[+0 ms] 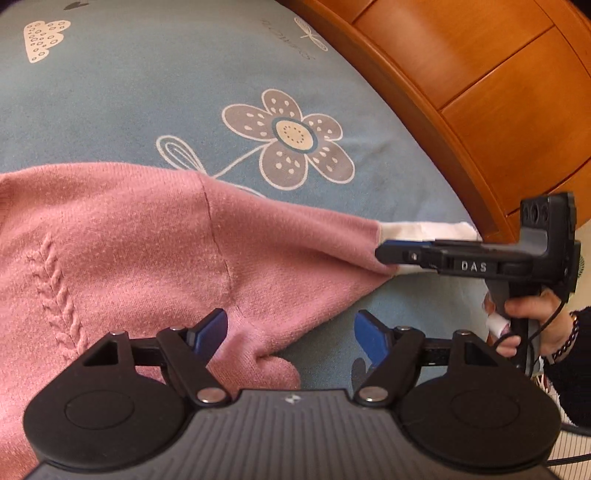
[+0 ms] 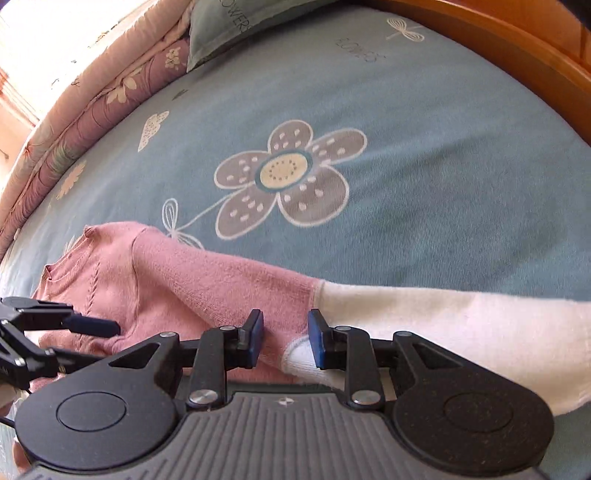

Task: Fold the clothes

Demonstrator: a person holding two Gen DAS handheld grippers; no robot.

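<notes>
Blue flowered bedding (image 2: 443,192) carried a pink sweater (image 1: 129,240), its sleeve (image 2: 424,317) lying straight out sideways toward the wooden bed frame (image 1: 480,92), white cuff outermost. Left gripper (image 1: 291,332) hung wide apart over the underarm, holding nothing. Right gripper (image 2: 285,338) stood narrowly parted astride the pink-white seam, seemingly not pinching it; closing there might catch the bedding too, or only one layer

Sweater (image 1: 110,240) on bedspread (image 1: 147,92); headboard (image 1: 498,92) right; pillow (image 2: 221,29) behind.
</notes>
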